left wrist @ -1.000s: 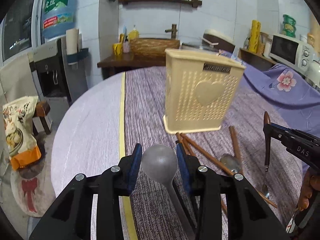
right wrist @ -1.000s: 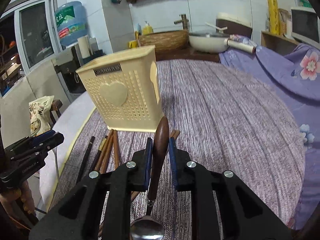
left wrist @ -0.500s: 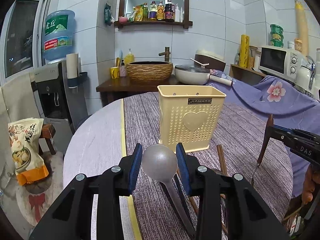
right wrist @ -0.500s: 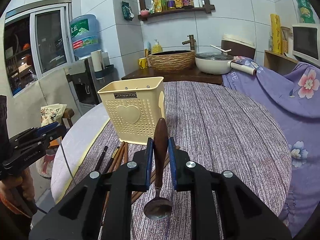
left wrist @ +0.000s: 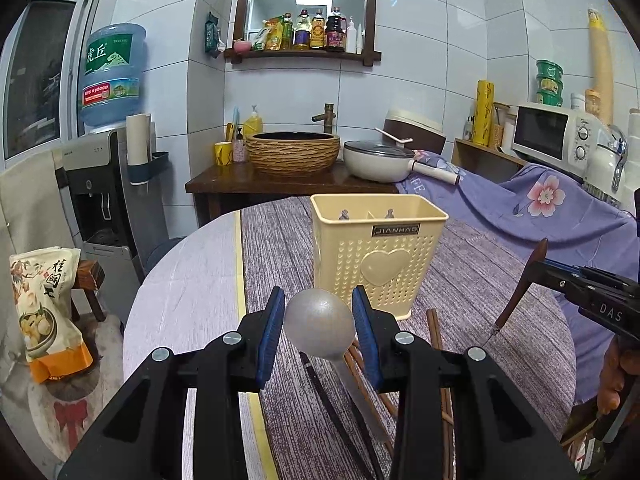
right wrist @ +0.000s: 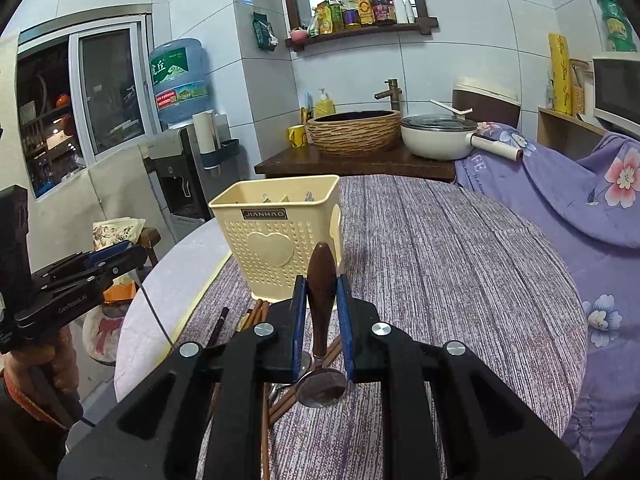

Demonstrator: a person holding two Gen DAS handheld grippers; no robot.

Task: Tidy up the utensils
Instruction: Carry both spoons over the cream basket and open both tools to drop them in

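A: How do the utensils look?
B: The left gripper (left wrist: 319, 322) has its fingers closed on a dull grey metal spoon (left wrist: 319, 323), bowl up. The right gripper (right wrist: 322, 312) is clamped on a wooden-handled spoon (right wrist: 321, 296) — dark handle up, shiny bowl hanging below.
A: And the holder?
B: The cream perforated caddy (left wrist: 378, 254) with a heart stands upright on the bench (right wrist: 460, 264), just beyond both grippers. Brown chopsticks (left wrist: 438, 344) lie near its base.
A: Anything unclear?
B: The chopsticks are partly hidden by the fingers — I can't count them.
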